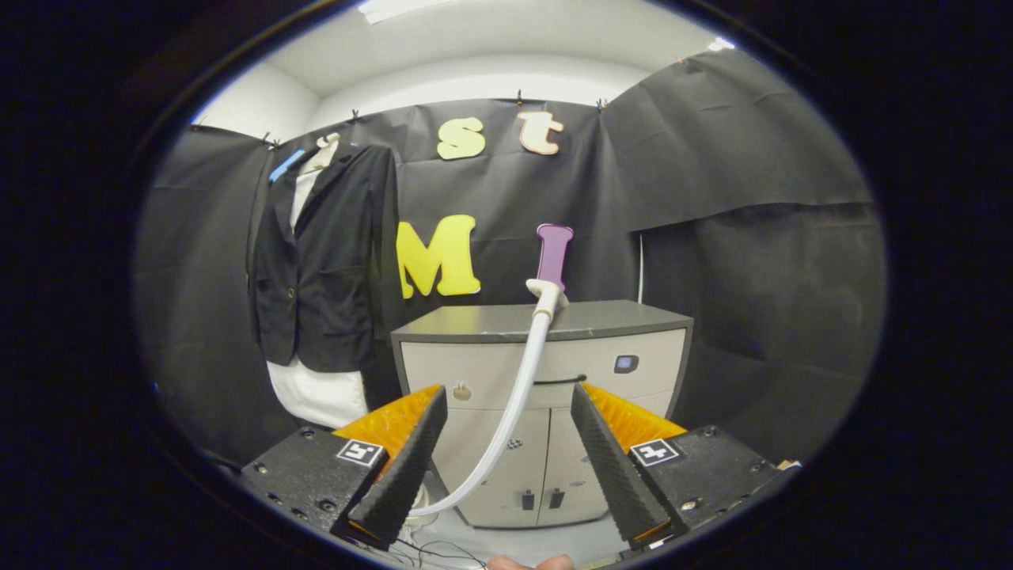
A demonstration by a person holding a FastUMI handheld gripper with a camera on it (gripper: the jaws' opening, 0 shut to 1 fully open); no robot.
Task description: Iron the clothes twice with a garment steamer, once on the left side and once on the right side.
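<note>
Nothing judged done yet: steamer head (552, 261) left upright on cabinet (491, 321), jacket (320, 261) untouched, gripper (506, 467) held wide (empty), both passes pending.

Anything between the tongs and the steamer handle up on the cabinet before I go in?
Nothing visible blocks it. The tongs are open and hold nothing; the steamer handle stands upright on the cabinet beyond them. Only its own white hose hangs down between the fingers.

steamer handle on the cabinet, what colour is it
Purple, on the steamer handle, seen in the gripper view, beyond the open gripper.
</note>
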